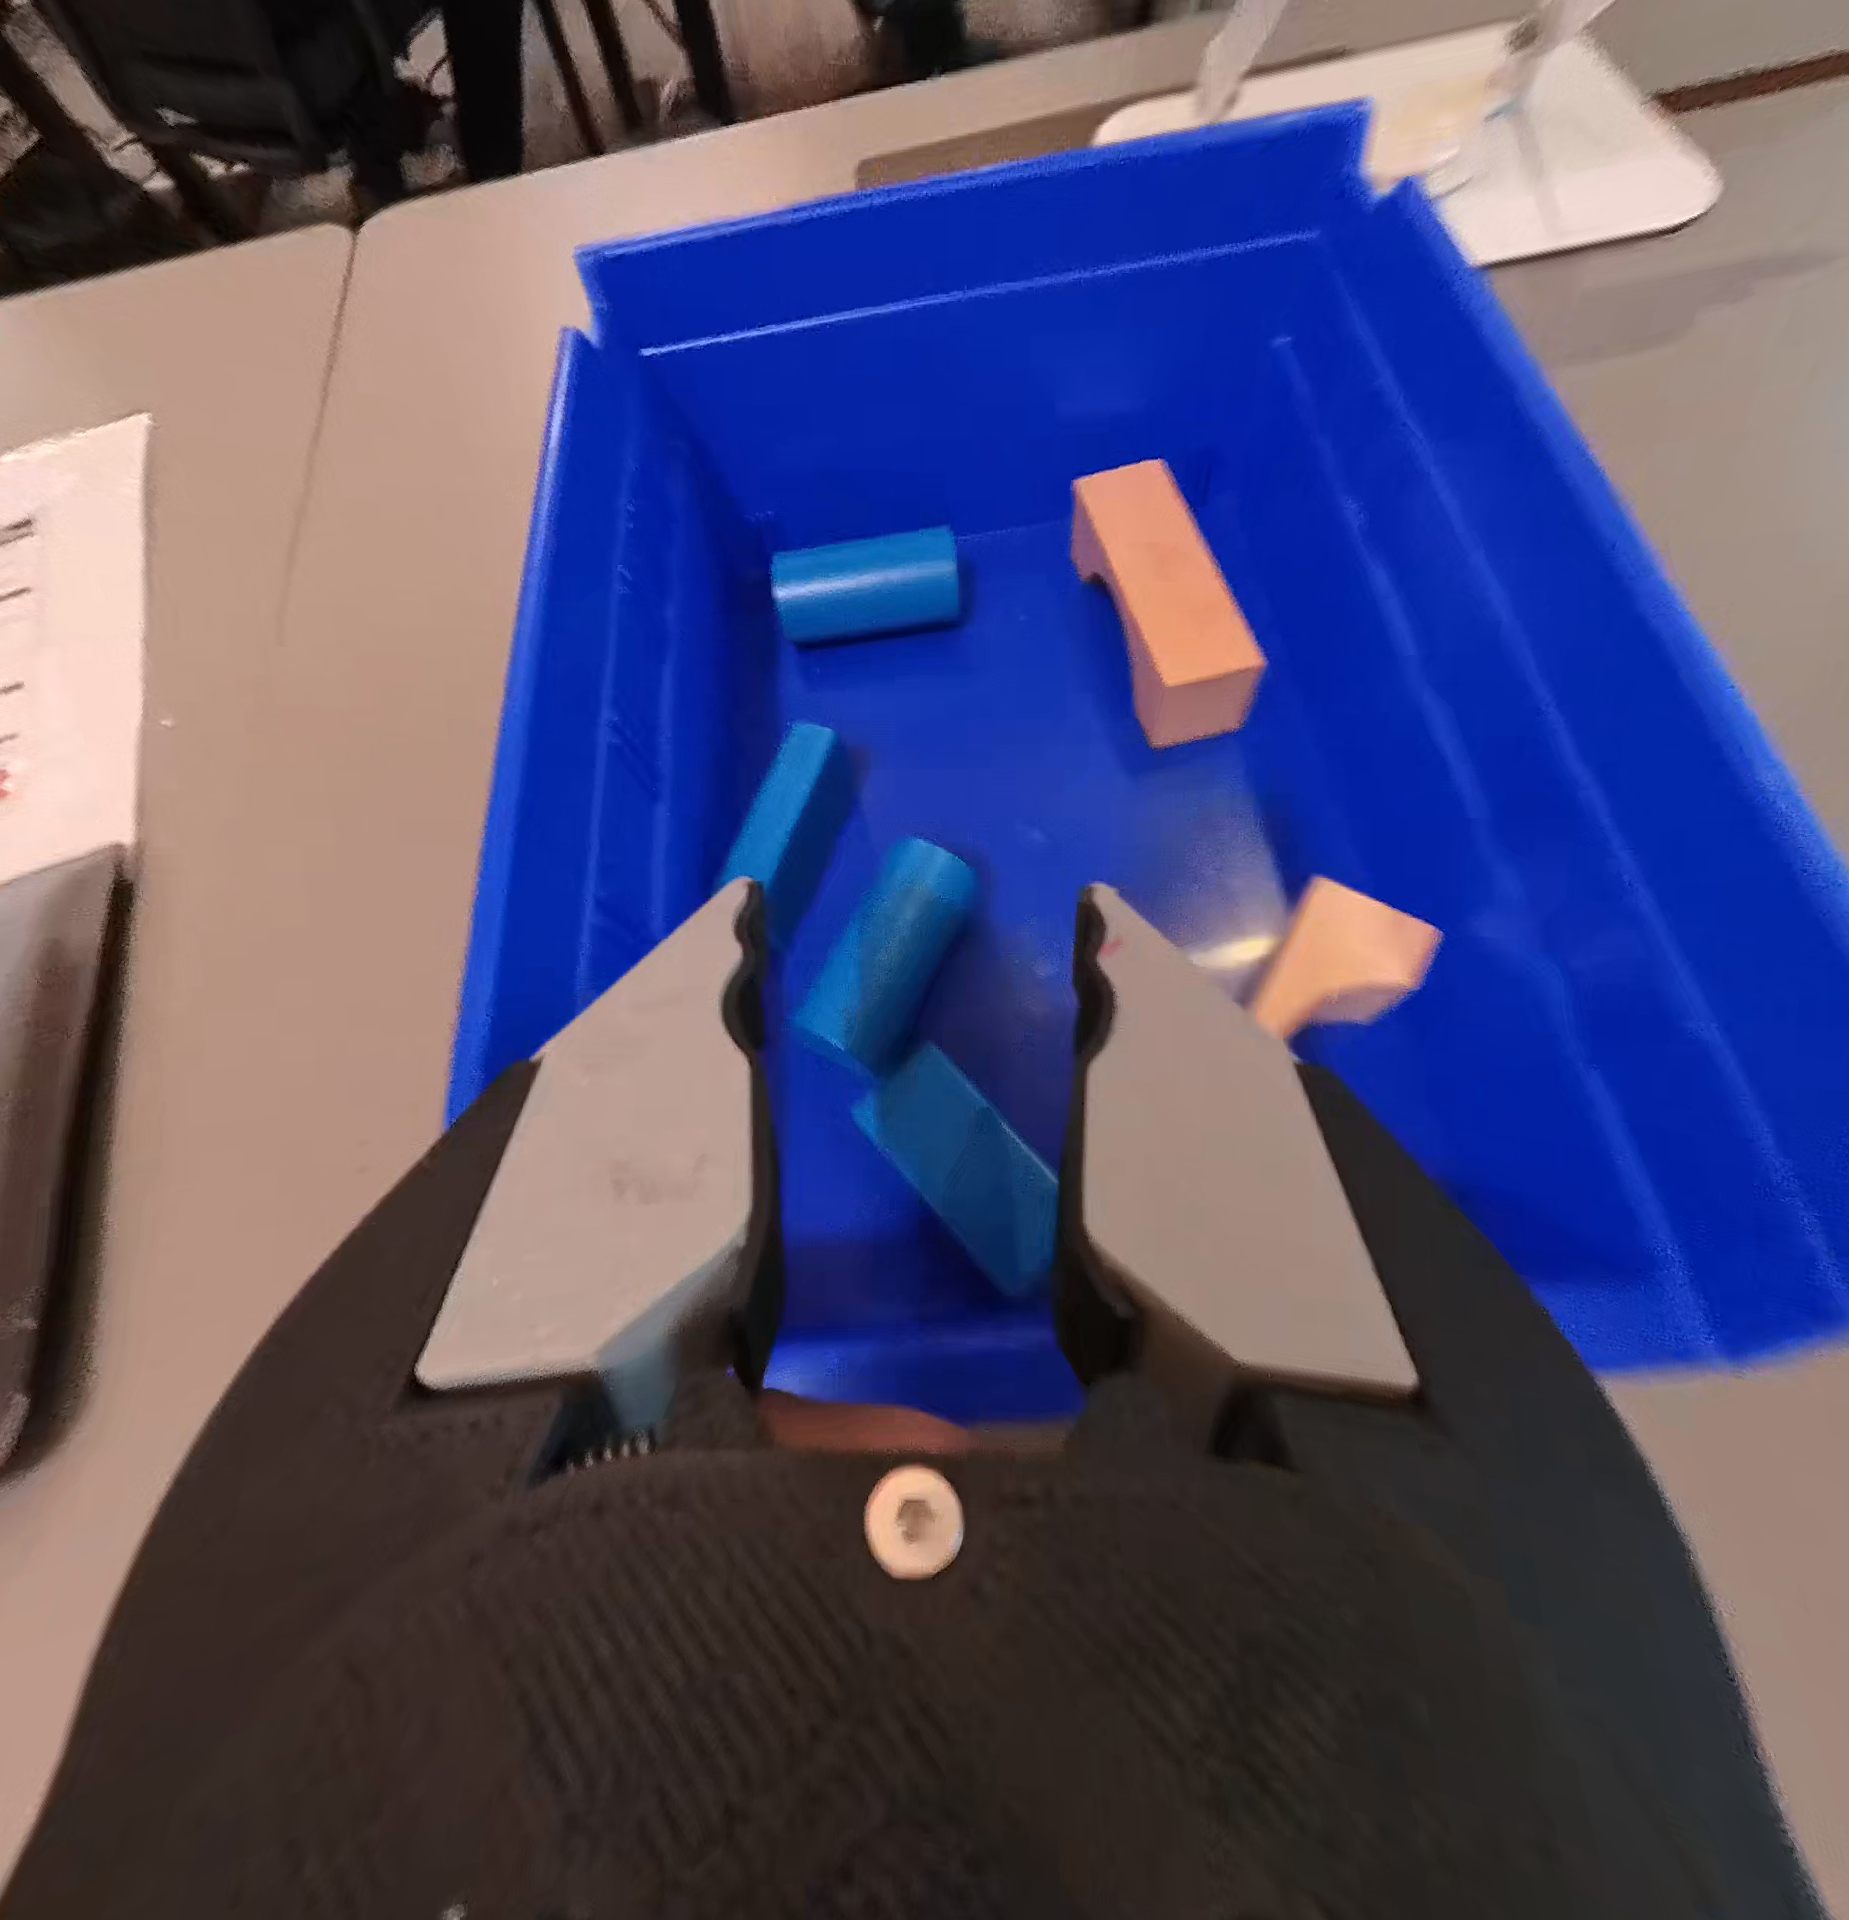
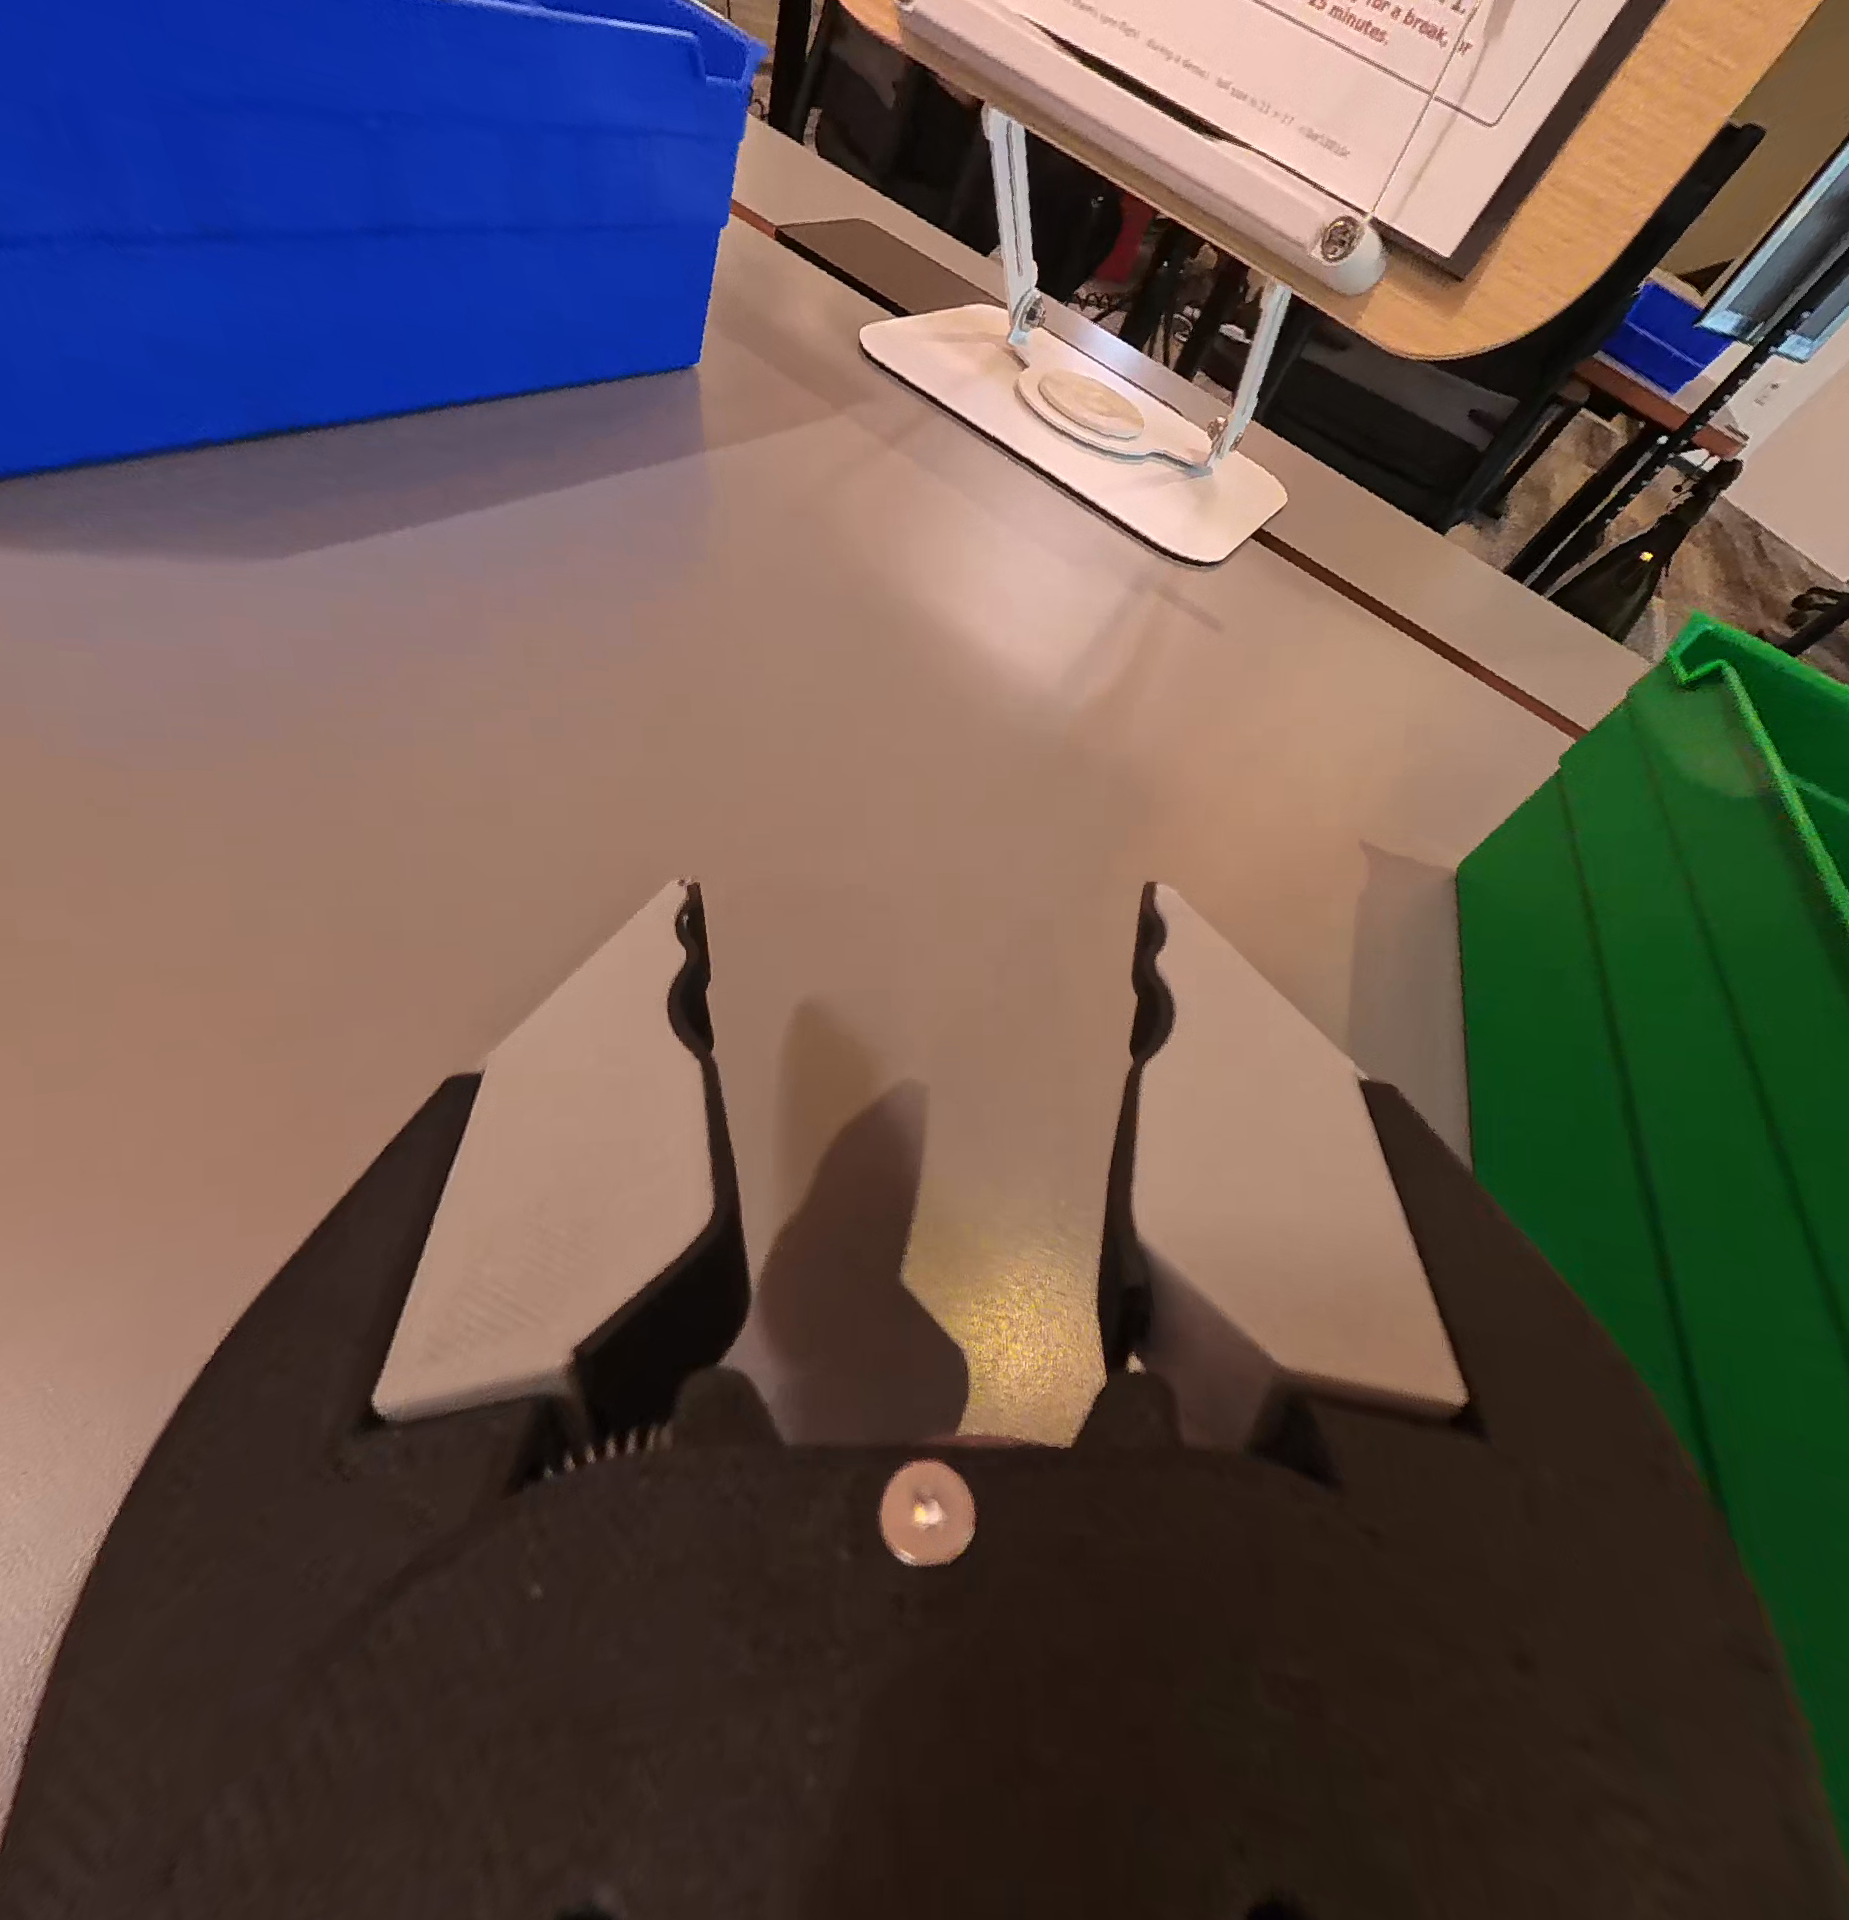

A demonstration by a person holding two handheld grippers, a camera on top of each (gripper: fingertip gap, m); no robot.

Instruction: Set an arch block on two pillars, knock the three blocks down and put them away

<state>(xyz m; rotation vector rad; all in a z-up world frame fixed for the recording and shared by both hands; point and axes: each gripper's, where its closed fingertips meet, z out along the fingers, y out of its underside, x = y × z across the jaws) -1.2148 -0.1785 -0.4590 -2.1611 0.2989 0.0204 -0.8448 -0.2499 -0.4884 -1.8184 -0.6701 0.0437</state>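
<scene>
Left wrist view: my left gripper [image 1: 915, 940] tilted down over blue bin [image 1: 1522, 727], fingers apart, gripping nothing. Inside bin: four blue blocks [image 1: 884, 956], two tan arch blocks [image 1: 1169, 603]. My right gripper [image 2: 920, 935] low over table [image 2: 899, 675], fingers wide, bare.

Grey-brown tables [image 2: 899, 675] butted edge to edge, dark chair legs [image 1: 587, 83] behind, patterned carpet [image 2: 1626, 499] beyond, light wood panel [image 2: 1626, 208], soft glare on tabletop.
</scene>
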